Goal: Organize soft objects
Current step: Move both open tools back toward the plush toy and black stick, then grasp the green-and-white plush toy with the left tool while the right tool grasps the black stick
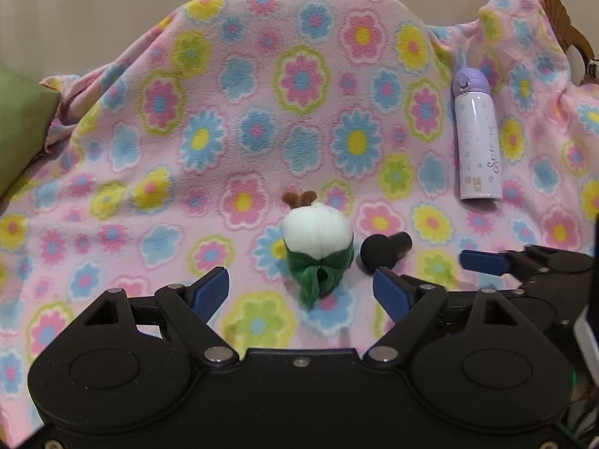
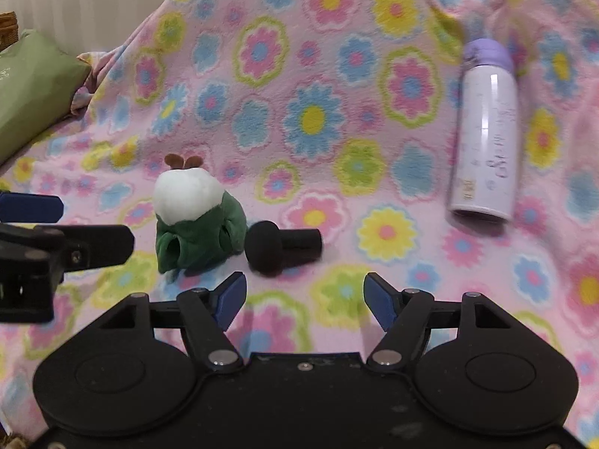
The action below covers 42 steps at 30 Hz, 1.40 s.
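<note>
A small plush toy (image 1: 318, 247) with a white body, green wrap and brown tips lies on the pink flowered blanket (image 1: 262, 112); it also shows in the right wrist view (image 2: 194, 217). A black foam-headed object (image 1: 383, 250) lies just right of it, also in the right wrist view (image 2: 280, 247). My left gripper (image 1: 301, 292) is open and empty, just short of the plush. My right gripper (image 2: 305, 299) is open and empty, just short of the black object. Each gripper shows at the other view's edge.
A lilac and white flask (image 1: 475, 134) lies on the blanket at the right, also in the right wrist view (image 2: 485, 131). A green cushion (image 1: 22, 127) sits at the left edge. A wooden frame (image 1: 561, 22) shows at the top right.
</note>
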Available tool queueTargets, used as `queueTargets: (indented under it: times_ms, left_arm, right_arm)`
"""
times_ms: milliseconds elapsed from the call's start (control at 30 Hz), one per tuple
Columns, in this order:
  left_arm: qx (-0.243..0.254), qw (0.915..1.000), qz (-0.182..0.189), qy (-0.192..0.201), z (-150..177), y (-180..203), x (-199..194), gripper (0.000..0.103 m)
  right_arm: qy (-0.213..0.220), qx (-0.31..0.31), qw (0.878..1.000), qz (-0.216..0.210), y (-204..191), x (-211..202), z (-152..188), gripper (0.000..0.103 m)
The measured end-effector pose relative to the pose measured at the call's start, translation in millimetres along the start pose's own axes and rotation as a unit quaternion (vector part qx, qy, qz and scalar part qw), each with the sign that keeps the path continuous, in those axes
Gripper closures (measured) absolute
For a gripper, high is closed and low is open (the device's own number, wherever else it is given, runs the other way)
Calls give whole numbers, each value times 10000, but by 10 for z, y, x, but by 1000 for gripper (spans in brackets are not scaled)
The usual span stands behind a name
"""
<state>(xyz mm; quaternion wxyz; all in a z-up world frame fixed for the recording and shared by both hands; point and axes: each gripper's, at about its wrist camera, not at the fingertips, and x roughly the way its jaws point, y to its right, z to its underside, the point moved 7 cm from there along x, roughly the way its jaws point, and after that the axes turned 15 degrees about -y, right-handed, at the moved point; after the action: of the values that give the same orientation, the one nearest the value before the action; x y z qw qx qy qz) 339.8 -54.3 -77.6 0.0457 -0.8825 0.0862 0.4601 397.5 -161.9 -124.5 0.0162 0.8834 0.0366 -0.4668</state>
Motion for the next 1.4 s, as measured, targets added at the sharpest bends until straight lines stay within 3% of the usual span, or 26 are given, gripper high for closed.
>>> queueTargets:
  times_ms: [233,400,600,833,1167,1400]
  left_arm:
    - [-113,9999,31,38,-136,-14,176,22]
    - [9,10000,19,88,-191,13,266,21]
    - [261,9995,-21,167,-291,105,387,21]
    - [379,9982,-394,248,-406,10,489,19]
    - [-469,9944,-937,112,-435,-700,537,17]
    - [-844,9943,-584,295,-336,-751,427,16]
  right_arm:
    - [104,-136,9998,67,-6,264,-143,29]
    - [-99,38,9999,-79,46,432,-119,27]
    - [-170,-75,9998,87,-9,499,-126,24]
    - [-151,-28,9999,53,11,476,-105,24]
    - [-139,-3,9999,27,21,473,-104,23]
    - [-140,-11,9999,29,16,472,-102,22]
